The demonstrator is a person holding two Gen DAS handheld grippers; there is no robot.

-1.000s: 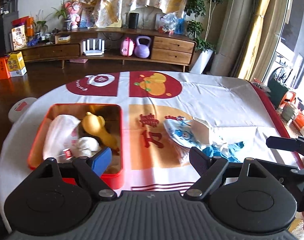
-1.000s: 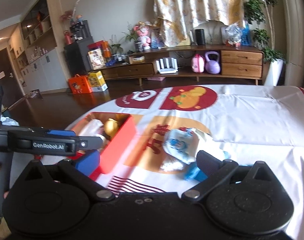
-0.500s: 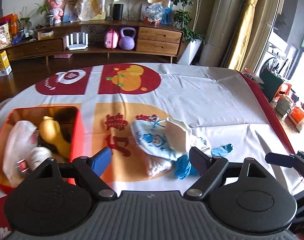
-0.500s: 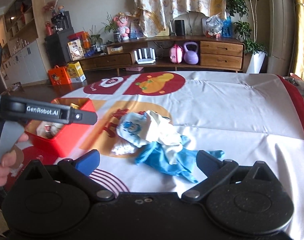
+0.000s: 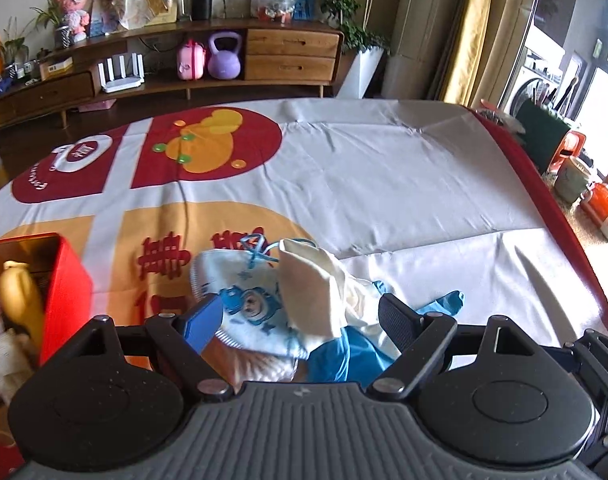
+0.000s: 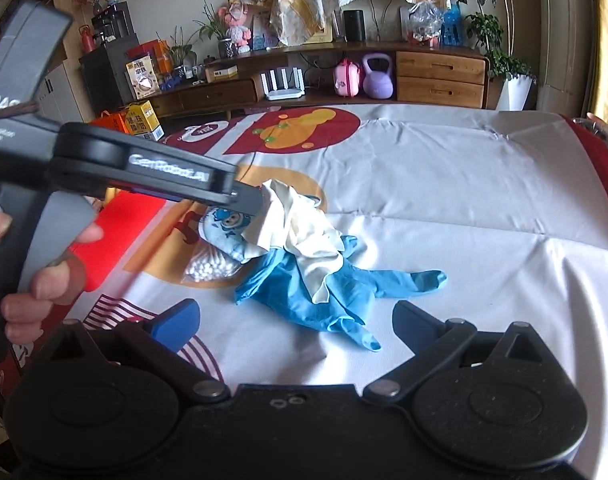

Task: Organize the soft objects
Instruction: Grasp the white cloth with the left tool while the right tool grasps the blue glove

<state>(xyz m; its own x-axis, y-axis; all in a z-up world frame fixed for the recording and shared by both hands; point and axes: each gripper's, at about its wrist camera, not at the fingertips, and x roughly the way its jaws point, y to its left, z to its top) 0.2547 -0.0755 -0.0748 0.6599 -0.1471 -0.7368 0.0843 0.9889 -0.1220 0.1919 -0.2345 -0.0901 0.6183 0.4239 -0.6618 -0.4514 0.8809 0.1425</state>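
A pile of soft things lies mid-table: a white mask with a blue cartoon (image 5: 244, 296) (image 6: 226, 226), a cream glove (image 5: 316, 292) (image 6: 308, 240), a blue glove (image 6: 328, 292) (image 5: 344, 356) and a bag of white beads (image 6: 208, 268). My left gripper (image 5: 300, 316) is open, its jaws on either side of the pile, close over the mask and cream glove. In the right wrist view its tip (image 6: 248, 200) meets the cream glove. My right gripper (image 6: 296, 322) is open and empty, just short of the blue glove.
A red box (image 5: 66, 280) at the left holds a yellow toy (image 5: 18, 296) and white soft items. The table's red edge (image 5: 544, 200) runs along the right. A wooden sideboard (image 5: 264, 56) stands beyond the table.
Both grippers moved forward and right toward the pile. The left one went from above the red box to straddling the mask and cream glove. Both stayed open.
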